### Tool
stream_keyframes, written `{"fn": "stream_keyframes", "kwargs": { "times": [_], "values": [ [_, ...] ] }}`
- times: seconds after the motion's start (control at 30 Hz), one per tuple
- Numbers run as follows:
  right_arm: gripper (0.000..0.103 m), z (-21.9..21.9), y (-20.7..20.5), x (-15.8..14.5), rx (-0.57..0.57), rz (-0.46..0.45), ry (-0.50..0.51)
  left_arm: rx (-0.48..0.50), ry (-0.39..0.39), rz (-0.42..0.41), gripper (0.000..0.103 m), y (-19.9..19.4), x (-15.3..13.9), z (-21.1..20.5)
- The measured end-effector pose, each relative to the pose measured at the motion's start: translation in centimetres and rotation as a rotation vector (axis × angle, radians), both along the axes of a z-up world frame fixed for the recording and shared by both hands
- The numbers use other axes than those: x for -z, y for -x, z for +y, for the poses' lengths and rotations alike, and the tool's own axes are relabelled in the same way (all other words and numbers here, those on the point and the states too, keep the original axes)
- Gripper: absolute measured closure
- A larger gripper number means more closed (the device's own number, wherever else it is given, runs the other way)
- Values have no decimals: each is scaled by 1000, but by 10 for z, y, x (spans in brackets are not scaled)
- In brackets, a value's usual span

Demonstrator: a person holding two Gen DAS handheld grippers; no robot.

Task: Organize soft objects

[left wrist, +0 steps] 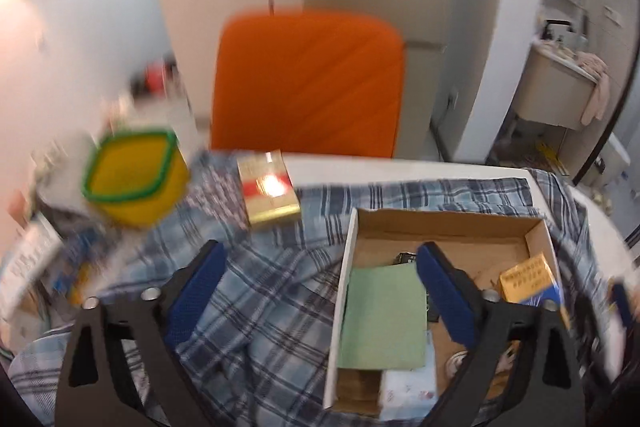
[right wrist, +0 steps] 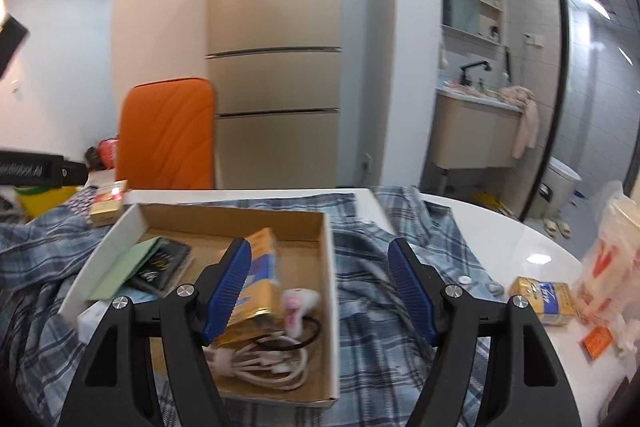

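A blue plaid shirt (left wrist: pixel 260 307) lies spread and rumpled over the white table; it also shows in the right wrist view (right wrist: pixel 380 327). A cardboard box (left wrist: pixel 440 227) sits on the shirt, holding a green card (left wrist: pixel 384 315), a yellow-blue pack (left wrist: pixel 528 279) and small items; in the right wrist view the box (right wrist: pixel 224 223) also holds a white cable (right wrist: pixel 264 367). My left gripper (left wrist: pixel 320 291) is open and empty above the shirt and the box's left wall. My right gripper (right wrist: pixel 320 291) is open and empty above the box's right wall.
A yellow tub with a green rim (left wrist: pixel 136 179) and a gold box (left wrist: pixel 268 187) sit at the far left. An orange chair (left wrist: pixel 308 83) stands behind the table. A yellow-blue pack (right wrist: pixel 544 299) and plastic bags (right wrist: pixel 608 259) lie on the white table (right wrist: pixel 520 239) at right.
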State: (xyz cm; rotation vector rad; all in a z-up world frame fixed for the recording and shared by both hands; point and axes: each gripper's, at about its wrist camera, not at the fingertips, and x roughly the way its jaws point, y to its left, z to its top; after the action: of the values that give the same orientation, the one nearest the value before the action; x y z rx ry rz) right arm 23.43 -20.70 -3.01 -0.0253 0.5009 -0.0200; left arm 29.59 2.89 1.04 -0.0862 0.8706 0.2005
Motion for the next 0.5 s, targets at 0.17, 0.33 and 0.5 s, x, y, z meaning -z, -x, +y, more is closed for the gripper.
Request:
{"fn": "stream_keyframes", "kwargs": {
  "times": [0.17,0.33,0.5],
  "values": [
    [30,-3,-1,1,5,13,-12,-96,-6,197,23,-60,20,27],
    [30,8,2,1,-21,-1,21,-146,-61,274,35,-92,50,41],
    [30,20,11,0,-88,-30,47,-153,-99,343,44,-109,77,45]
  ]
}}
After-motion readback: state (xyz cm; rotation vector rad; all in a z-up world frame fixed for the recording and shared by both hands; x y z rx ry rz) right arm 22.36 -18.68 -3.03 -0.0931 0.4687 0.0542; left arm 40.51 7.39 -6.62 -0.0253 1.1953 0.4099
